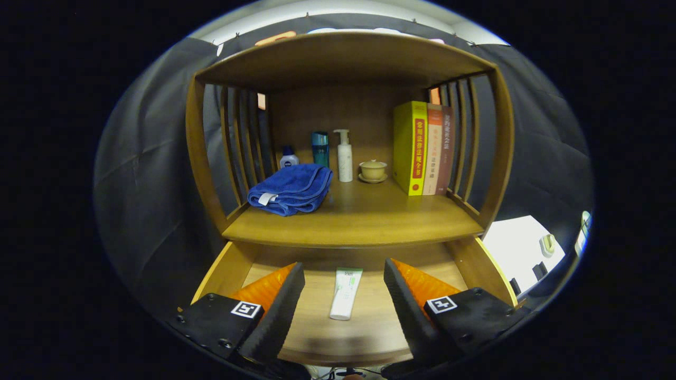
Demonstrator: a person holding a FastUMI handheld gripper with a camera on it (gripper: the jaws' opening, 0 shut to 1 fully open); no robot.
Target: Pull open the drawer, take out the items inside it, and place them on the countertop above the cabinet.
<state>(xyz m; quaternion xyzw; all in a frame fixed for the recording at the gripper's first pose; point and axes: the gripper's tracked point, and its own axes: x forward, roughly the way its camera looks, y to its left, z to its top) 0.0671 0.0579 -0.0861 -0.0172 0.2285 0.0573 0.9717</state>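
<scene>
The wooden drawer [478,264] under the cabinet's countertop [359,221] is pulled open. On its floor lies a white and green tube [345,293], lengthwise, pointing toward the cabinet. My gripper [344,282] hangs above the drawer, open, with the tube lying in the gap between the two fingers and below them. Neither finger touches the tube. A folded blue towel [291,188] rests on the countertop's left side.
At the back of the countertop stand a small white and blue bottle [289,157], a teal bottle [320,148], a white pump bottle [344,156] and a lidded cup [373,170]. Three books [422,149] stand upright at the right. Slatted side walls [237,142] and a top board enclose the shelf.
</scene>
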